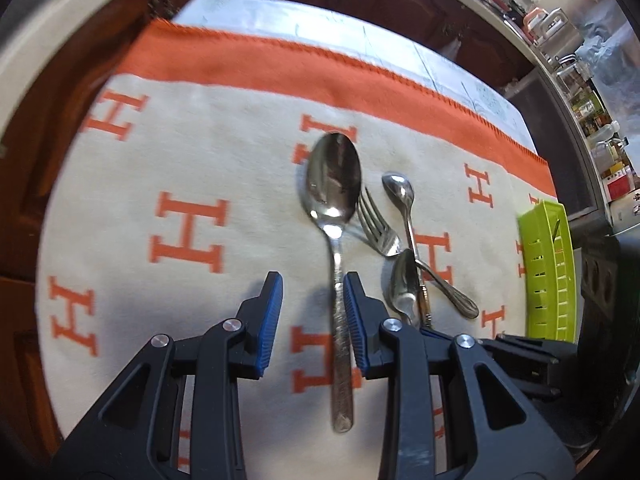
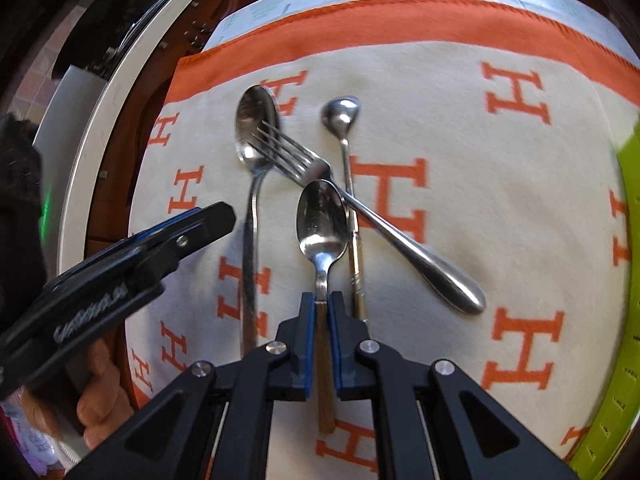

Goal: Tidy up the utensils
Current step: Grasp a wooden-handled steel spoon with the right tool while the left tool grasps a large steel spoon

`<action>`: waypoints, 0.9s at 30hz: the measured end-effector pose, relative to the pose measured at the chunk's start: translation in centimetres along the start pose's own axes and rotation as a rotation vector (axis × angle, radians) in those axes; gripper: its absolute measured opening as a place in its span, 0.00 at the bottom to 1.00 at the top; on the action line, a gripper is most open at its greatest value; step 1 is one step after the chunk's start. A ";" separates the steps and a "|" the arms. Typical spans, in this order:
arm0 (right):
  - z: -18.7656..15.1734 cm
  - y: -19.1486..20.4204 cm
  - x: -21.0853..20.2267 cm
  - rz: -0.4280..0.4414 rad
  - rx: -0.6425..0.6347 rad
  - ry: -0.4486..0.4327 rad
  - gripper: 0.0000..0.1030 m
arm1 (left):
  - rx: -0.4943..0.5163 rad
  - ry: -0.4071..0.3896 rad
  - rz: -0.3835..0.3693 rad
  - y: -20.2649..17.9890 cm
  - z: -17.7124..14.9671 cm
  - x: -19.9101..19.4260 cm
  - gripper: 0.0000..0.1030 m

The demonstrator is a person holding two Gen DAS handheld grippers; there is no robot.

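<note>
1. My left gripper (image 1: 313, 282) is wide open. The handle of the big spoon (image 1: 334, 216) runs between my two blue pads. The handle sits close to one pad, but I cannot tell if it touches. I am not holding it.
2. My right gripper (image 2: 321, 300) is almost closed. Its pads squeeze the wooden handle of the small spoon (image 2: 322, 220). The spoon's bowl points away from me.
3. All the cutlery lies on a cream cloth (image 1: 192, 160) with orange letters and an orange edge.
4. The fork (image 2: 304, 164) lies slanted. Its prongs rest on the bowl of the big spoon. Its handle passes behind the bowl of my small spoon.
5. A thin spoon (image 2: 340, 112) with a long stick handle lies just beside the small spoon. The fork's handle crosses it.
6. A green basket (image 1: 548, 272) stands at the far right side of the cloth, apart from the cutlery.
7. A hand (image 2: 96, 392) holds my left gripper from below.
</note>
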State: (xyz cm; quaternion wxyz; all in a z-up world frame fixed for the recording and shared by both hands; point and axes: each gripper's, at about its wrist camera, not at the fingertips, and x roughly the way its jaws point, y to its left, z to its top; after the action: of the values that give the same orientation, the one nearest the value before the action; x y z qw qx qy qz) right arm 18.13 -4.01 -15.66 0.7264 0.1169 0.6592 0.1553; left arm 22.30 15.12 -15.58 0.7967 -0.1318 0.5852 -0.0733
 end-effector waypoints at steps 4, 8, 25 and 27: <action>-0.5 -1.2 -0.6 0.030 0.022 -0.001 0.06 | 0.005 0.048 0.002 -0.9 0.6 1.4 0.22; -0.4 -1.4 -0.5 0.060 0.033 -0.003 0.06 | 0.034 0.069 0.045 -1.9 0.9 2.3 0.22; -0.9 -2.6 -0.7 0.129 0.044 -0.009 0.06 | -0.004 0.197 -0.002 -4.7 1.0 4.4 0.07; -1.0 -2.7 -0.7 0.137 0.043 -0.008 0.06 | -0.011 0.192 -0.007 -5.0 0.5 4.4 0.06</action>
State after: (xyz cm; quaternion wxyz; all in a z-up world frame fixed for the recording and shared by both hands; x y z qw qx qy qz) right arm 17.23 -6.78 -16.09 0.7140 0.1781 0.6499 0.1900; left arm 24.26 9.23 -17.94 0.7360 -0.1302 0.6589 -0.0852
